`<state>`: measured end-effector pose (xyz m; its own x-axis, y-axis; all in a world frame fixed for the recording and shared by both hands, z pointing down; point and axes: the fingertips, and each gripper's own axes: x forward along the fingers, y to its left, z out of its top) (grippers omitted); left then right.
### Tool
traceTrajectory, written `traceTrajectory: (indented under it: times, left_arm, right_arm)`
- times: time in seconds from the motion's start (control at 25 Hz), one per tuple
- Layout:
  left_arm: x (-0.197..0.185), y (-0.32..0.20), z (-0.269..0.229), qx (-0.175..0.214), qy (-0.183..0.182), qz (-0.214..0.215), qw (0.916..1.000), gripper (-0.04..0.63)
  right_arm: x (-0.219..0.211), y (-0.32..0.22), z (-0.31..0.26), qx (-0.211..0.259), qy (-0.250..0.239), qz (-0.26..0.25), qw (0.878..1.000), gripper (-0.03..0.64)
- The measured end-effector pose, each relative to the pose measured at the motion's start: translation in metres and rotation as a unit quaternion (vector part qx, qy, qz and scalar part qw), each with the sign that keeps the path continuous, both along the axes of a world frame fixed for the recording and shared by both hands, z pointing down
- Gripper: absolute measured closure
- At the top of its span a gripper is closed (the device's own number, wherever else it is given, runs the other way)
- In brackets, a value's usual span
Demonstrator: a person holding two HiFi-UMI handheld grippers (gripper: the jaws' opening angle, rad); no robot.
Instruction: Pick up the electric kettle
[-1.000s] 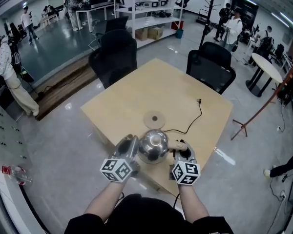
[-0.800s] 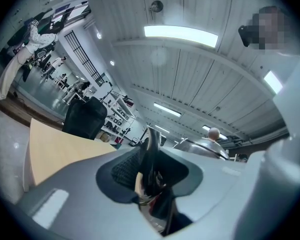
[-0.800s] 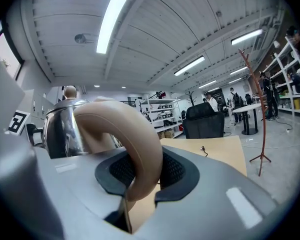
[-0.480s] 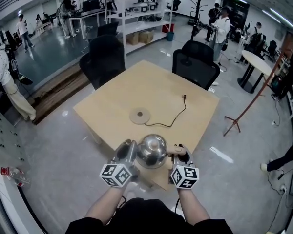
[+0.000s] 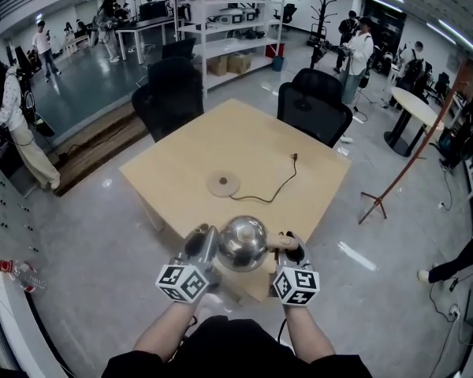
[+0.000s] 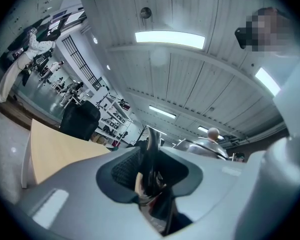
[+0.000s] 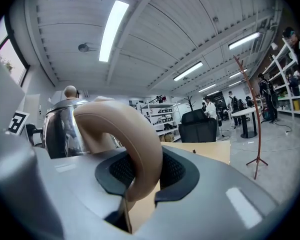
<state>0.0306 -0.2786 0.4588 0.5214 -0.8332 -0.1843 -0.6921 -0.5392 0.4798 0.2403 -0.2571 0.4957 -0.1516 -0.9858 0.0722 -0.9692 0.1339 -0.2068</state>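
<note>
The shiny steel electric kettle (image 5: 243, 242) hangs between both grippers over the near corner of the wooden table (image 5: 181, 164). My left gripper (image 5: 205, 241) is shut on the kettle's spout, which shows as a thin dark edge between its pads (image 6: 149, 169); the lid knob (image 6: 213, 133) rises to the right. My right gripper (image 5: 290, 246) is shut on the beige curved handle (image 7: 132, 144), with the steel body (image 7: 65, 129) just left of it. The round base (image 5: 223, 184) lies on the table, apart from the kettle, its black cord (image 5: 272, 186) trailing right.
Two black office chairs (image 5: 172, 93) (image 5: 315, 105) stand at the table's far sides. A reddish slanted stand (image 5: 402, 172) is on the right. Shelves (image 5: 229, 22) and several people are farther back. A water bottle (image 5: 20, 274) lies at the left.
Both grippers and the kettle have drawn back toward me, away from the base. The kettle now hangs over the near table corner, and the grips on spout and handle are unchanged.
</note>
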Motion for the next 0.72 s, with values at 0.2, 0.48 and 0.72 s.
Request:
traceTrajectory:
  times: [0.2,0.48,0.72]
  left_arm:
    - [-0.0034,0.0013,-0.0008,0.001,0.002,-0.004,1.0000,0.495]
    - [-0.0061,-0.0030,-0.0004,-0.001,0.001,-0.008,1.0000,0.495]
    - [-0.0038,-0.0070,-0.0007,-0.004,0.001,-0.005,1.0000,0.495]
  right_arm:
    - [-0.0023,-0.0029,-0.0027,0.004,0.000,-0.001,1.000,0.529]
    - [-0.0046,-0.0064,-0.0018,0.006,-0.001,0.003,1.000,0.529]
    - [-0.0024,-0.0093,-0.0016,0.005,-0.004,0.006,1.000,0.529]
